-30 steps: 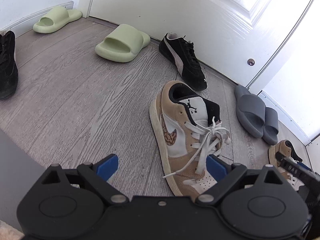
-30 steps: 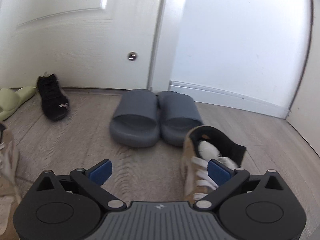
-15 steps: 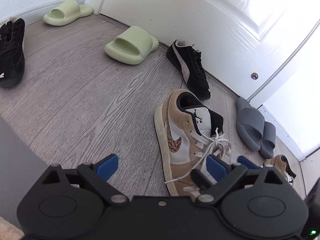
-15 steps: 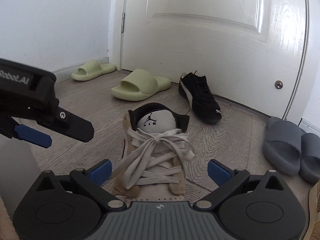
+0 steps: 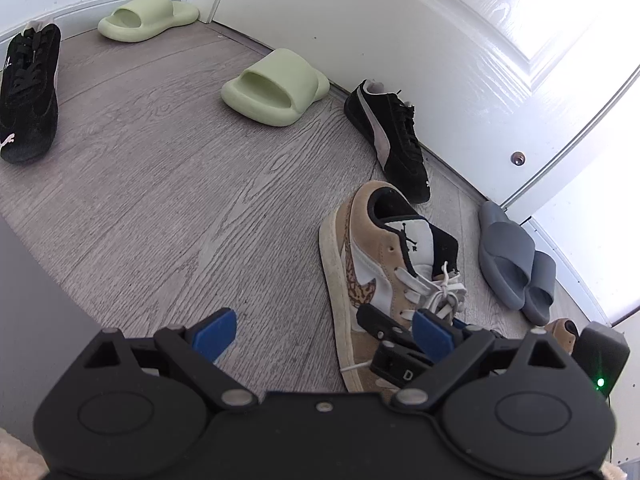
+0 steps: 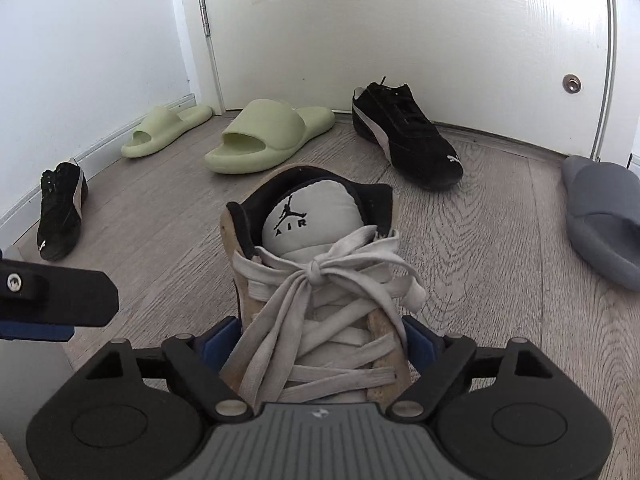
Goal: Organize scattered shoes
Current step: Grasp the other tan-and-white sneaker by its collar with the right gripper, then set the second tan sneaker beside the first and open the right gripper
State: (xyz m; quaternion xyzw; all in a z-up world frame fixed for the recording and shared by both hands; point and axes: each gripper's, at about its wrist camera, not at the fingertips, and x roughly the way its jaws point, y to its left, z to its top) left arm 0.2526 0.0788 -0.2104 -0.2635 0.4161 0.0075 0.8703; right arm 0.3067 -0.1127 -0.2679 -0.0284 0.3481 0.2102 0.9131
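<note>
Suede, tan and soft, is what the right gripper (image 6: 322, 340) is squeezing: its blue pads (image 6: 420, 340) press the two flanks of the tan Jordan sneaker (image 6: 316, 280) across the laced forefoot, with the sole seemingly on the grey plank floor (image 5: 160, 200).

Going left to right across the left wrist view: a black Puma sneaker (image 5: 30, 92) by the baseboard, one pale green slide (image 5: 146, 16) near the door corner, a second green slide (image 5: 274, 86), the other black Puma sneaker (image 5: 390, 136) along the white door (image 5: 400, 20), the tan sneaker, then a pair of grey slides (image 5: 516, 264) set together.

The left gripper (image 5: 320, 332) hangs wide open, empty, just beside the shoe.

Risks, as I judge them: a pinch on soft uppers may collapse inward and let the heel sag or slip on lifting; loose white laces (image 6: 320, 276) could snag a pad; the neighbouring gripper sits close enough to collide.
</note>
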